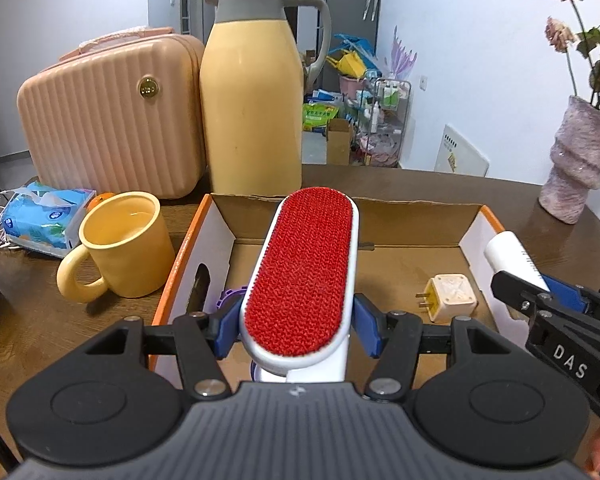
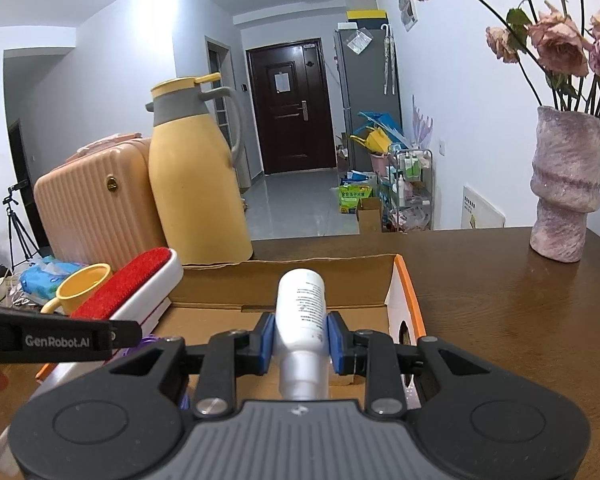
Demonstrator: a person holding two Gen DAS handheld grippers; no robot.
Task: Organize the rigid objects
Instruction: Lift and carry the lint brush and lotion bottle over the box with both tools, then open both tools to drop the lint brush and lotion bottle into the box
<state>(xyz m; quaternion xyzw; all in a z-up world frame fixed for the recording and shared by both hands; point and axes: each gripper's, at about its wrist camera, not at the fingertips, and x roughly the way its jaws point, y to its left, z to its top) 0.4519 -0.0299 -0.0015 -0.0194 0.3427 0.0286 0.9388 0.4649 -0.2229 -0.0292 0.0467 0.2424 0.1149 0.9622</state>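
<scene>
The supporting surface is a dark brown wooden table (image 1: pixel 100 332). An open cardboard box (image 1: pixel 380 222) with orange edges sits at centre. At 9 o'clock of the box stands a yellow mug (image 1: pixel 128 244), just beside its wall. At 10 o'clock lies a blue tissue pack (image 1: pixel 40 216). At 11 o'clock stands a ribbed pink case (image 1: pixel 108 120), with a yellow thermos jug (image 1: pixel 252 92) touching it at 12 o'clock. A textured pink vase (image 1: pixel 576 160) stands at 2 o'clock, well apart.
</scene>
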